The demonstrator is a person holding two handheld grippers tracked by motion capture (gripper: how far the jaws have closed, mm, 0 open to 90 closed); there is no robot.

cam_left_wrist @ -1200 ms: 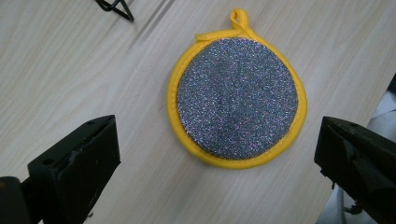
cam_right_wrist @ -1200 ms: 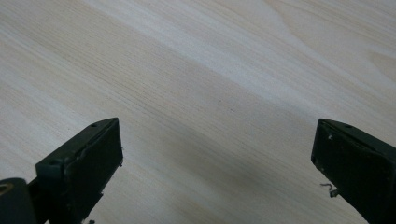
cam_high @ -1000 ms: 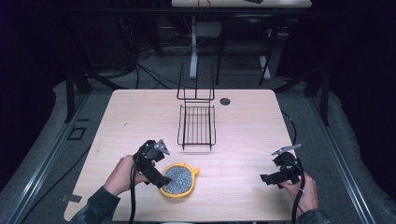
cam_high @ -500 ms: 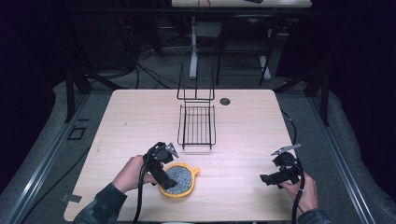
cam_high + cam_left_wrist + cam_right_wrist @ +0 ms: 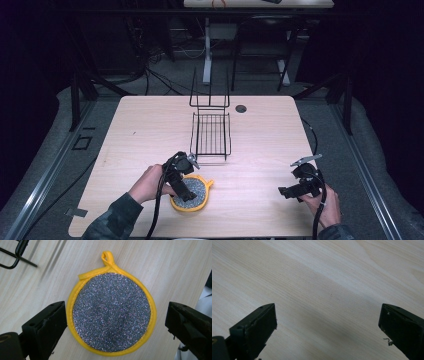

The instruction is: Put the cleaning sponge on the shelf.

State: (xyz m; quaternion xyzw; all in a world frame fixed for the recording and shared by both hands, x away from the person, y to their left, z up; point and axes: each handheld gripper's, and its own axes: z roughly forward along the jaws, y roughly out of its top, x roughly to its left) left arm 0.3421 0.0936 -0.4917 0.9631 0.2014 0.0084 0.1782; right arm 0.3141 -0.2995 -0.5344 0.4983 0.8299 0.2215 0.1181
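A round pad [image 5: 111, 314] with a glittery grey face, a yellow rim and a small loop lies flat on the wooden table [image 5: 150, 130], near its front edge [image 5: 192, 196]. My left gripper [image 5: 184, 189] hangs right above the pad, pointing down, open. In the left gripper view its two jaws stand wide apart on either side of the pad, and its midpoint [image 5: 116, 323] falls on the grey face. My right gripper [image 5: 286, 192] is at the front right of the table, open, with bare wood between its jaws [image 5: 325, 326].
A black wire rack [image 5: 211, 132] with an upright back stands at the table's middle, just beyond the pad; one corner of the rack [image 5: 17, 252] is close by in the left gripper view. A small dark hole [image 5: 241, 108] sits near the far edge.
My left gripper has moved right and forward, from beside the pad to directly over it. The right gripper has stayed put.
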